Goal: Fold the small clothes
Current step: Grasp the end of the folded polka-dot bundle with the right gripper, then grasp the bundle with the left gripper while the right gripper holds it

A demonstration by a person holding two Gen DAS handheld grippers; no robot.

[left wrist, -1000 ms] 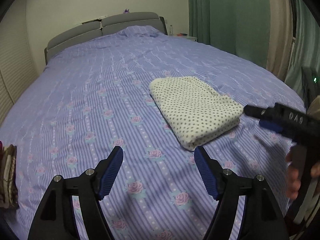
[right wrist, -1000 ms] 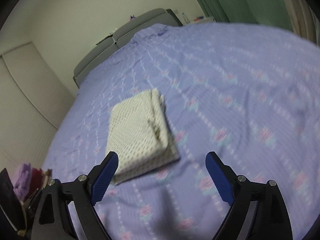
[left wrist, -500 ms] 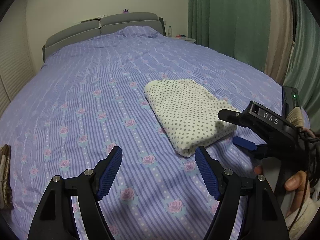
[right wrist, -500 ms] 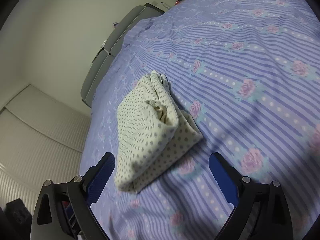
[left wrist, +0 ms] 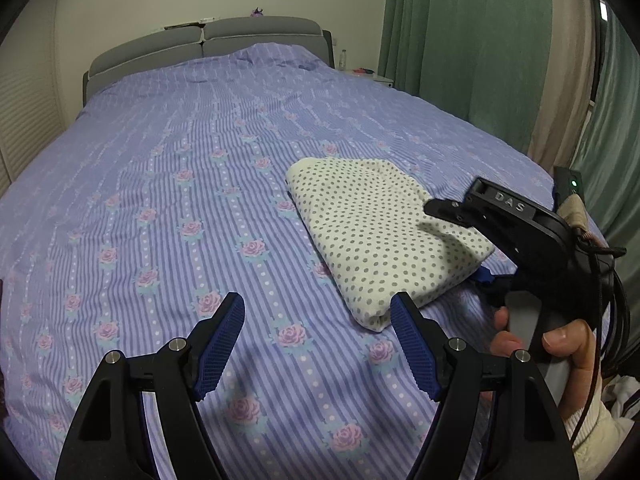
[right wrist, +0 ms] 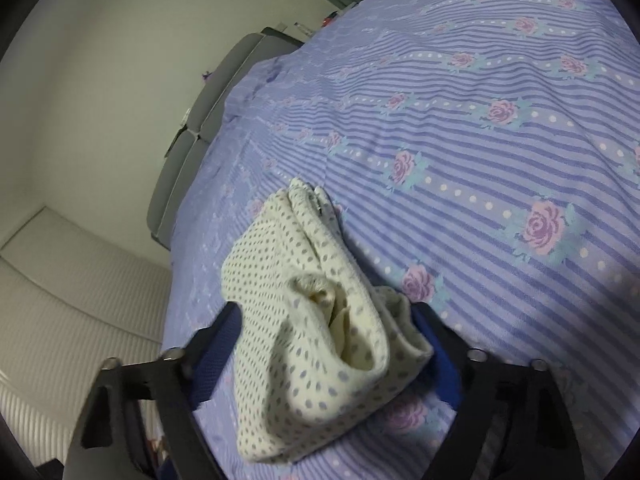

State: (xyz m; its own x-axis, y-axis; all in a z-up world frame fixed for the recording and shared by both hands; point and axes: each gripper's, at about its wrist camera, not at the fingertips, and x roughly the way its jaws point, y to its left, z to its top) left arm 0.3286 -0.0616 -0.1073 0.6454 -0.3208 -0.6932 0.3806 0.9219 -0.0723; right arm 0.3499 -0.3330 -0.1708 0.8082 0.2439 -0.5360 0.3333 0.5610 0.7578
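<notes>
garment: polka-dot folded cloth (left wrist: pixel 384 236) lies on the bed (left wrist: pixel 168 184), a compact multi-layer bundle; its open layered end (right wrist: pixel 340 320) faces the right wrist camera.
right gripper: right gripper (right wrist: pixel 324 340) straddles the near end of the cloth, one finger on each side; jaws still wide, not visibly pressing, so not clamped as far as i can tell. from the left view it sits at the cloth's right edge (left wrist: pixel 480 240).
left gripper: left gripper (left wrist: pixel 316 340) hangs above the bed just short of the cloth's near corner, jaws apart, holding nothing.
risk, layers: if the right gripper closes on only the top layers, a lift would likely peel the bundle open.
risk, sheet: the lower finger is close to the bed; it may pinch the striped sheet along with the cloth.
risk, one-sided lift: the unsupported far end could sag and unfold.
</notes>
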